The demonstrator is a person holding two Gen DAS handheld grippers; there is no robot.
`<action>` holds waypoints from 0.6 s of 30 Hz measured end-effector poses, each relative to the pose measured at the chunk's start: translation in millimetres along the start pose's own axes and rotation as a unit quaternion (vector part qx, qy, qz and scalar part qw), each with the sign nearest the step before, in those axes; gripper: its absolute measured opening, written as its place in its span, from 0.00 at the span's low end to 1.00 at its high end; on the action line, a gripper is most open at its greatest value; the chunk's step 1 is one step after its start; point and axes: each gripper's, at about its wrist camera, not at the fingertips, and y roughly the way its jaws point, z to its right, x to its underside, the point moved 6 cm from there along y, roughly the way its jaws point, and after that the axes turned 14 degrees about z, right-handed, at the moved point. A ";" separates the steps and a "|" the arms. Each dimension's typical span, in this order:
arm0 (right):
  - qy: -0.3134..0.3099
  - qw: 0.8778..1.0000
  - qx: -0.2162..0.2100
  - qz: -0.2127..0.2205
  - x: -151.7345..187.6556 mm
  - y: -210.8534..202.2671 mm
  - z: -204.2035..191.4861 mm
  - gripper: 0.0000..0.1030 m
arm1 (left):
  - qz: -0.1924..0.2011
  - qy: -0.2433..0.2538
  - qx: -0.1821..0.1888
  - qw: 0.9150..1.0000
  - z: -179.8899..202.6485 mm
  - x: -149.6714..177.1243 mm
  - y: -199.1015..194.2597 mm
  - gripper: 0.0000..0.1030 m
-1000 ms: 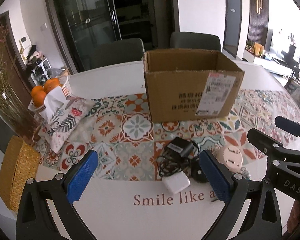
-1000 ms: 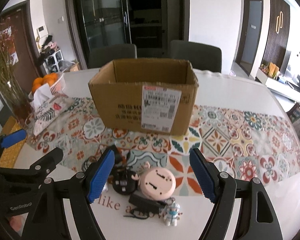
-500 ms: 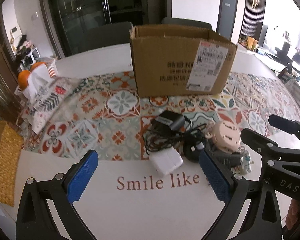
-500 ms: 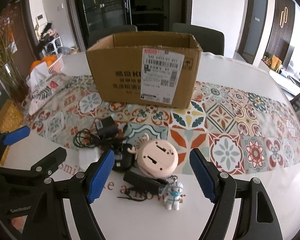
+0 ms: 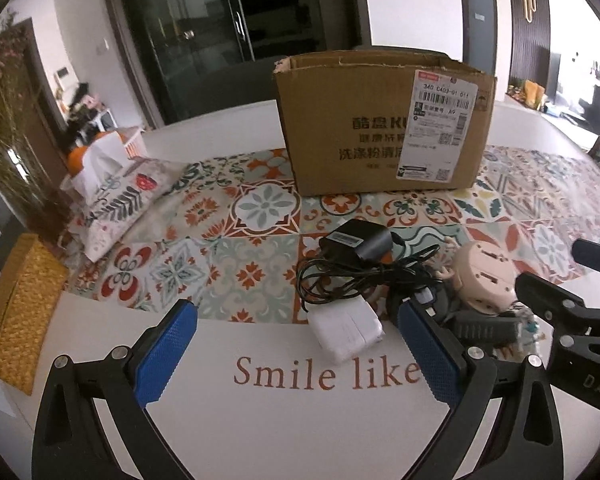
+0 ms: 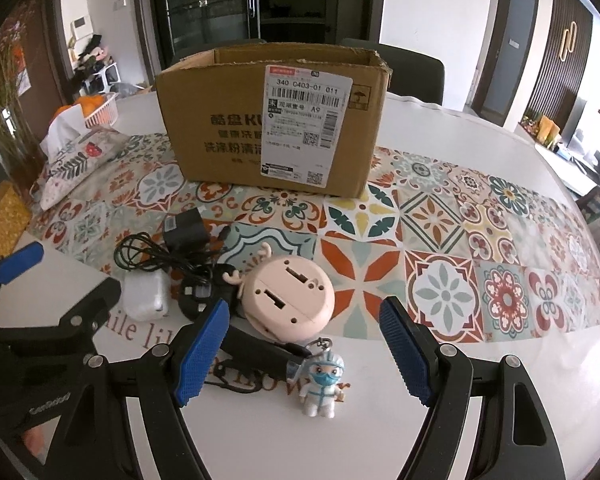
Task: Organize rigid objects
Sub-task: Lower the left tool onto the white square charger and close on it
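Observation:
An open cardboard box (image 5: 384, 128) (image 6: 276, 120) stands on the patterned runner. In front of it lie a black adapter with cable (image 5: 356, 244) (image 6: 184, 232), a white charger (image 5: 346, 330) (image 6: 146, 296), a pink round deer-shaped device (image 6: 288, 300) (image 5: 486, 278), a flat black object (image 6: 260, 354) and a small masked figurine keychain (image 6: 320, 384). My left gripper (image 5: 296, 356) is open and empty, just short of the white charger. My right gripper (image 6: 304, 350) is open and empty, low over the table with the black object and figurine between its fingers.
A tissue pouch (image 5: 116, 200) and a basket of oranges (image 6: 96, 110) sit at the left. A woven yellow mat (image 5: 16, 316) lies at the table's left edge. Dark chairs (image 6: 412, 68) stand behind the table.
Both grippers have moved forward and lower toward the pile of objects; the box and the objects now look closer. Both stay open.

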 end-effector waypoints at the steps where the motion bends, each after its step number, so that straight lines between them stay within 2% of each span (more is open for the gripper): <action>1: -0.001 1.000 0.001 -0.002 2.3 1.9 1.4 0.75 | -0.001 -0.001 -0.003 1.000 1.3 1.9 2.1 0.99; 9: -0.013 1.000 -0.002 -0.014 12.6 14.1 8.4 0.75 | -0.012 -0.033 -0.027 0.999 11.8 19.3 19.0 0.99; 11: -0.018 1.000 0.000 -0.014 13.0 17.0 10.4 0.75 | -0.021 -0.043 -0.031 0.998 13.3 24.1 23.4 0.92; 18: -0.015 1.000 -0.002 -0.026 17.4 24.6 11.2 0.75 | -0.035 -0.062 -0.027 0.997 19.9 30.7 38.2 0.82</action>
